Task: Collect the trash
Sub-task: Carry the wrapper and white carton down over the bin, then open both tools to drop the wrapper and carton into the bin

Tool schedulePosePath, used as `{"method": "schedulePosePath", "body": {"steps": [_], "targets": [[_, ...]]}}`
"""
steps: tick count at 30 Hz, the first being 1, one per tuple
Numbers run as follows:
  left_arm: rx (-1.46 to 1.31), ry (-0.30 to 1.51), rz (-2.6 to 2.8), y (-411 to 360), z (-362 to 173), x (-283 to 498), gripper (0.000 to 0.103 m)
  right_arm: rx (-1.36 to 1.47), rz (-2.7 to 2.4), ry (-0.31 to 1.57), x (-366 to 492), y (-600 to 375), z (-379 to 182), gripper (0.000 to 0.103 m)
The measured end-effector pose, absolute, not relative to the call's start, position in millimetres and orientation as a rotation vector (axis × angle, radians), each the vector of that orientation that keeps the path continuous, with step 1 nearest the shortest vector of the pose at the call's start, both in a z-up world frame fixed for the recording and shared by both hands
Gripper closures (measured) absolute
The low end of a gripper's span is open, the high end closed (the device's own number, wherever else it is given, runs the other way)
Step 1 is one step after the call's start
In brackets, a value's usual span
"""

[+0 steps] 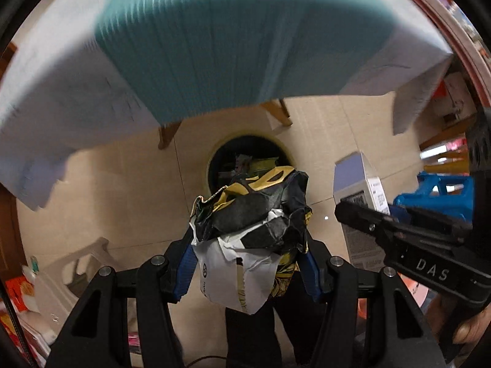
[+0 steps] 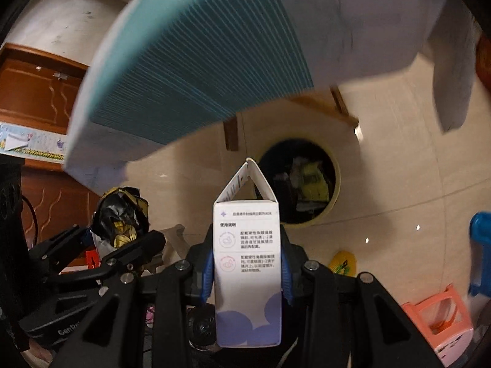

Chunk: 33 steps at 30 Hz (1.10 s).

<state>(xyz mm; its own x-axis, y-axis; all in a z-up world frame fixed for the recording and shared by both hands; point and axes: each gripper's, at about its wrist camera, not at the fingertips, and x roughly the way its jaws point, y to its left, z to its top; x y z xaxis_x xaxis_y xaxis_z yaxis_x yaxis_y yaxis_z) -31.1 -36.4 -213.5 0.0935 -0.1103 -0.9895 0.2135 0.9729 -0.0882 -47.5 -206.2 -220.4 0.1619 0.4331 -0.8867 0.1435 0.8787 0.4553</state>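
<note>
Nearest in the left wrist view, a crumpled wrapper (image 1: 254, 236) of black, gold and white foil-like film is pinched between the blue pads (image 1: 185, 273) of the left gripper (image 1: 248, 271). The wad is judged light, soft and springy; its creased film would slip easily, so the hold across its thick middle, as now taken, seems the safest. It is held in the air above the floor, with the bin's mouth just beyond it in the view.

In the right wrist view, a small carton (image 2: 248, 263) is clamped by its two narrow sides between the pads of the right gripper (image 2: 248, 271). The carton is thin white card with printed text and a lilac pattern at its base, and its top flap stands open in a peak. It is judged light and fairly stiff, but easily crushed if squeezed harder; the closed lower body is the better place for a hold than the loose flap. It too is held in the air, short of the bin.

Farther down, a round bin (image 2: 333, 196) with a pale yellow rim and a dark liner stands on glossy beige floor tiles (image 1: 122, 190). Some crumpled waste, part of it yellow, is already seen inside.

Above and beyond the bin, the table edge is seen blurred: a teal ribbed mat (image 1: 196, 43) is laid over a white cloth (image 1: 61, 98) whose hem hangs down, with wooden legs (image 1: 167, 136) underneath.
</note>
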Motion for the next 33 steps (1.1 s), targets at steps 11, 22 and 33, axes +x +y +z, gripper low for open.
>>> {"method": "schedulePosePath", "body": {"steps": [11, 22, 33], "targets": [[-0.016, 1.459, -0.191, -18, -350, -10, 0.045, 0.524, 0.176, 1.443, -13, -204, -361, 0.068], [-0.061, 1.456, -0.167, -16, -418, 14, 0.021, 0.545, 0.149, 1.492, 8, -196, -450, 0.038], [-0.039, 1.423, -0.144, -11, -415, 14, 0.004, 0.489, 0.122, 1.409, 8, -197, -445, 0.036]]}}
